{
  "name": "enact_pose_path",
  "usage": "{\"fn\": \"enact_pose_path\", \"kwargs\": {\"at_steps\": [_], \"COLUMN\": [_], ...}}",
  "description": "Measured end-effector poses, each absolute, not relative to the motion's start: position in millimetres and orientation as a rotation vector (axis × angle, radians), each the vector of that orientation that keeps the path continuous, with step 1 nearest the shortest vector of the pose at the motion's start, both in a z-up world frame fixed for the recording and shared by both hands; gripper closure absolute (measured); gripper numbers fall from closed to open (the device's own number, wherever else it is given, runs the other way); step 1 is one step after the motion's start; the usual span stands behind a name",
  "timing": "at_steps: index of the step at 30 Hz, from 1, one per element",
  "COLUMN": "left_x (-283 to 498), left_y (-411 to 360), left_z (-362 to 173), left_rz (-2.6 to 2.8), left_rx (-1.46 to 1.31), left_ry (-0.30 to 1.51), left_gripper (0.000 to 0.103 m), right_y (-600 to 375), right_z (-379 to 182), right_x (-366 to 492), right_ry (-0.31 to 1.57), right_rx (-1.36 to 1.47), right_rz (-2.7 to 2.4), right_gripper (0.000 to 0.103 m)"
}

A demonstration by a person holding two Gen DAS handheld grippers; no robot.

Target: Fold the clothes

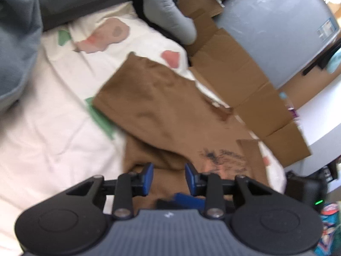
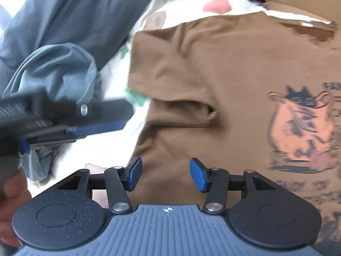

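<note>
Left wrist view: the left gripper (image 1: 169, 176) hovers over the brown T-shirt (image 1: 162, 115), jaws parted with nothing clamped between them. The shirt lies partly folded on the floral bedsheet (image 1: 53, 128), along the bed's edge nearest the cardboard boxes (image 1: 245, 81).

Right wrist view: the right gripper (image 2: 165, 173) has its jaws wide apart above the shirt's folded sleeve, empty. A grey-blue garment (image 2: 57, 70) lies beside the shirt

A brown T-shirt (image 2: 213, 85) lies partly folded on a white floral sheet (image 2: 119, 145), its sack print right of the right gripper (image 2: 165, 175). The blue pads (image 2: 199, 175) stand apart above the shirt, gripping nothing. Left of the shirt are the left gripper (image 2: 93, 125) and grey-blue clothes (image 2: 64, 21).
</note>
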State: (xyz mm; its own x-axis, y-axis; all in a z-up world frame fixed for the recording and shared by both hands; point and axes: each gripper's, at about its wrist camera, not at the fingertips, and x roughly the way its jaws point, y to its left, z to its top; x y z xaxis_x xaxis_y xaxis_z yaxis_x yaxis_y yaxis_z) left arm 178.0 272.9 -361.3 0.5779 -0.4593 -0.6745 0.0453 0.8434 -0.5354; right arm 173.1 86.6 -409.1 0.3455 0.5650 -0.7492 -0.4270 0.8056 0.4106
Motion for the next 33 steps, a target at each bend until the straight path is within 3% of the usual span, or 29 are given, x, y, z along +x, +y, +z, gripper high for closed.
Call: {"fn": "enact_pose_path", "kwargs": {"at_steps": [15,20,25,26,29,33], "left_x": [192,197,198,198,197,196], "left_y": [248,244,243,244,244,246], "left_z": [-380,-384,-390,-390,-391,-392], "left_rz": [-0.217,-0.202,-0.190,-0.189,-0.172,-0.144], "left_rx": [-0.245,-0.200,-0.179,-0.178,-0.164,-0.181], "left_ry": [0.914,0.906,0.917,0.913,0.912,0.917], "left_gripper": [0.068,0.070,0.087,0.090,0.093,0.095], "right_y": [97,115,123,123,118,108], "right_z": [-391,-394,-398,-398,-394,-388], "right_x": [225,229,232,232,233,231], "right_ry": [0.982,0.978,0.987,0.988,0.988,1.008], "right_rx": [-0.059,-0.146,-0.207,-0.211,-0.187,-0.132], "right_rz": [0.597,0.616,0.628,0.629,0.619,0.598], "right_gripper": [0.048,0.063,0.076,0.086,0.098,0.100]}}
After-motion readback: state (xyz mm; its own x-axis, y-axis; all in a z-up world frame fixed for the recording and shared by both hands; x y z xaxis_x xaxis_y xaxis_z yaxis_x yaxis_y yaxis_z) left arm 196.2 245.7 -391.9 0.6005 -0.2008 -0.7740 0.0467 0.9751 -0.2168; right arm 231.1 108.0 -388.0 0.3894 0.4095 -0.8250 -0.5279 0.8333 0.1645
